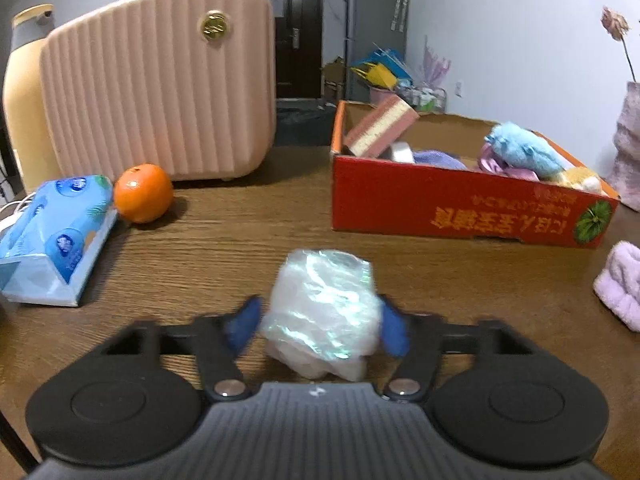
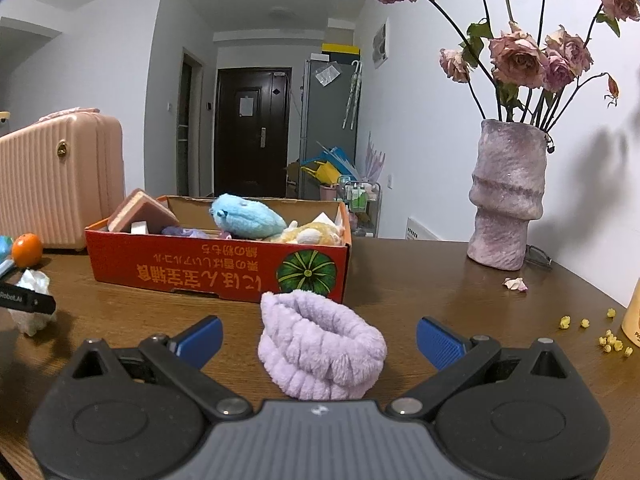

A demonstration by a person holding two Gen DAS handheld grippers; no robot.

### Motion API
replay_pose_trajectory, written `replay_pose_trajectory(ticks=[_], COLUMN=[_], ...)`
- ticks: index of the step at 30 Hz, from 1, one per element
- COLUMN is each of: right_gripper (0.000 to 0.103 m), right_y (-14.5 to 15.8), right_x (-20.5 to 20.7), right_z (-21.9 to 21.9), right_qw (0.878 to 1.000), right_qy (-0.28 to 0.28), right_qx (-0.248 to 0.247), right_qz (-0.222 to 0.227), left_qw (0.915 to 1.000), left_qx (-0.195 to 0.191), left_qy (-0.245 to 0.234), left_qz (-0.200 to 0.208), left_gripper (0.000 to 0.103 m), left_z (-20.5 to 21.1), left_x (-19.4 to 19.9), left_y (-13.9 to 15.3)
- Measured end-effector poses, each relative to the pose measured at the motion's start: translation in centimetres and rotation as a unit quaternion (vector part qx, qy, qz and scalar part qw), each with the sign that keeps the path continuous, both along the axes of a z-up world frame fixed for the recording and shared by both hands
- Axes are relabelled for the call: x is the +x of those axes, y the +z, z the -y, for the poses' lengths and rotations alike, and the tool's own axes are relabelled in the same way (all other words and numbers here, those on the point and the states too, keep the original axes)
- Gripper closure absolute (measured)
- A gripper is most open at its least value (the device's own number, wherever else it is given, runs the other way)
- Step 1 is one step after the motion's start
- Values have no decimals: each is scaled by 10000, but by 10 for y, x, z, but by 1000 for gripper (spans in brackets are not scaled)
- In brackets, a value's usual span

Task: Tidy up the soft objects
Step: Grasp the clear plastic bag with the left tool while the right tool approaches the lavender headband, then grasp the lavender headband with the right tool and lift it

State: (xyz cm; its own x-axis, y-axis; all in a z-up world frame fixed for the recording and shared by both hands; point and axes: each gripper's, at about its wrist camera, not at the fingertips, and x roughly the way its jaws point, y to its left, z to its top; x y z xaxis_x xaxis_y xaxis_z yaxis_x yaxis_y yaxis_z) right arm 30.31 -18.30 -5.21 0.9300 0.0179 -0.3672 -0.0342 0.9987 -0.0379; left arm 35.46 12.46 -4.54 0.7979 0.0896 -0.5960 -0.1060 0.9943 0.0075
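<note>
I take the red box (image 1: 460,208) on the wooden table (image 1: 240,240) as my landmark, since that is where the soft things are going. It already holds a fair load: a pink sponge block (image 1: 380,126) leaning at its far left corner, a blue plush toy (image 1: 524,148) toward its right side, a yellow plush (image 2: 312,234) beside that, and some purple cloth (image 1: 436,158) in the middle. So I judge the sorting well along.

Two soft items are outside the box, both on the table in front of its printed front wall. My left gripper (image 1: 320,322) has a crumpled plastic bag (image 1: 324,312) between its blue pads; the right pad touches the bag's side and the left pad sits just at its edge, so I read this as a pinch closing on the bag, though blur keeps me from calling it firm. The bag looks to rest on the table, not lifted.

My right gripper (image 2: 318,340) is spread wide, with the lilac fluffy headband (image 2: 320,348) lying between the pads and touching neither. It sits just in front of the box's front wall.

What is left, as I judge it: secure and carry the bag into the box, then close on the headband and do likewise. The orange (image 1: 143,193), tissue pack (image 1: 52,236) and pink suitcase (image 1: 160,80), left of the box, are not soft goods I expect to move.
</note>
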Motion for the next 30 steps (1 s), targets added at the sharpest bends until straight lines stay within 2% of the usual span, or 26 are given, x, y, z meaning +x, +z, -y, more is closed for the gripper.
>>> replay_pose_trajectory(ticks=[2, 5, 12, 16, 20, 23, 30], right_gripper=[0, 0, 0, 0, 0, 0, 0], right_y=[0, 0, 1, 0, 1, -1, -10], right_x=[0, 2, 3, 5, 13, 25, 55], right_z=[1, 4, 6, 6, 4, 2, 9], right_qw=[10000, 9999, 9998, 9997, 9995, 9992, 9955], right_qy=[-13, -30, -16, 16, 53, -3, -175], right_qx=[32, 95, 193, 217, 281, 267, 508], right_qz=[-22, -82, -83, -127, -148, -311, -785], left_qw=[9999, 9997, 9998, 9994, 9971, 9962, 9966], left_qx=[10, 199, 180, 211, 333, 211, 111], left_qy=[-99, -132, -88, 7, 119, 213, 126], left_qz=[-78, -52, 65, 287, 675, 814, 806], left_gripper=[60, 61, 61, 61, 61, 61, 61], left_z=[2, 7, 5, 5, 9, 11, 35], left_x=[1, 0, -4, -10, -23, -29, -36], left_y=[-2, -3, 0, 6, 17, 23, 24])
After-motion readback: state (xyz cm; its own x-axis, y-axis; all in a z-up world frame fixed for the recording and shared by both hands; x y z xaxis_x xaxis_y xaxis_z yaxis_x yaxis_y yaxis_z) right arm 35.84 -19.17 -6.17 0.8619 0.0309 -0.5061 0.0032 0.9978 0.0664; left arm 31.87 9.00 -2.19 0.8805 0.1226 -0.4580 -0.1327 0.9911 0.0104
